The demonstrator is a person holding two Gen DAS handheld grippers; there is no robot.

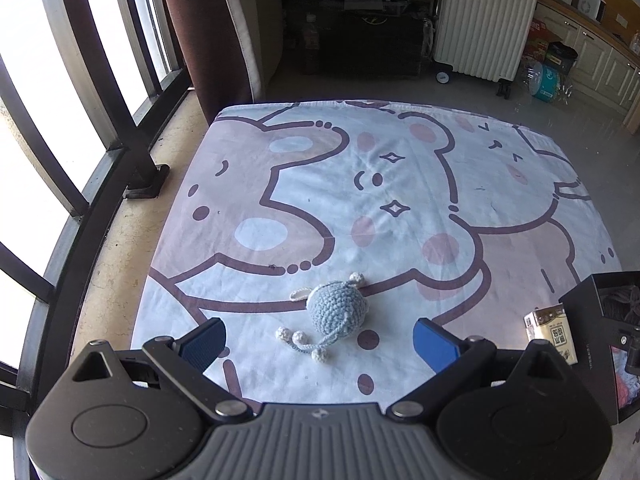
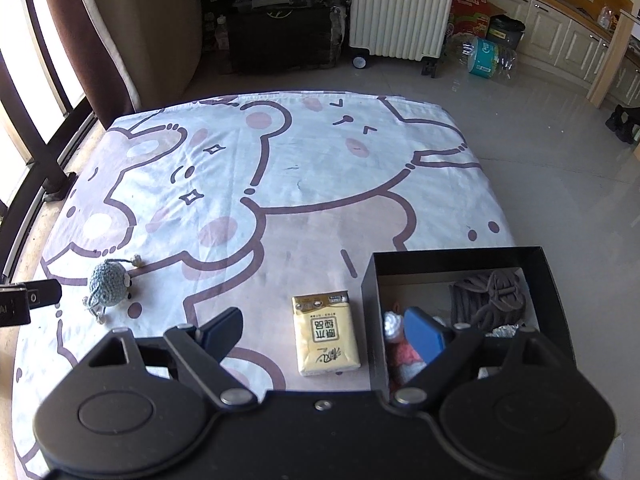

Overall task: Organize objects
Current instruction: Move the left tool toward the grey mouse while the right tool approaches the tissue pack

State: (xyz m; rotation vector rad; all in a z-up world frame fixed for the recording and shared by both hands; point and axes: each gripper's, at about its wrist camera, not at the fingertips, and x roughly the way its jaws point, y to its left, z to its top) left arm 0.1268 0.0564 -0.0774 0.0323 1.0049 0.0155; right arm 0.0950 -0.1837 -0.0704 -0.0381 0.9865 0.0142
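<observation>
Both pairs of jaws stand wide open and hold nothing. We see the left gripper [image 1: 318, 344] hovering over a blue crocheted toy [image 1: 337, 307], which lies on the cartoon-bear sheet [image 1: 400, 184] just ahead of the gap between its jaws, cords and white pompoms trailing toward us. Our right gripper [image 2: 324, 332] hangs above a yellow tissue pack [image 2: 326, 334] that lies flat on the sheet, just beside the black box [image 2: 456, 258]. One of its blue pads reaches over the box's open top, where a bundle of grey cord [image 2: 490, 294] and some pink and white yarn things [image 2: 400, 344] lie. The sheet covers a broad flat surface, its far edge meeting a glossy grey floor [image 2: 540, 152]. Dark window bars [image 1: 80, 80] and a brown curtain [image 1: 192, 32] run along the left. Further back stand a cream suitcase on wheels [image 2: 400, 8], a dark crate [image 2: 280, 36], bottled water in plastic wrap [image 2: 486, 58], and pale cabinets [image 2: 560, 40] on the right.
</observation>
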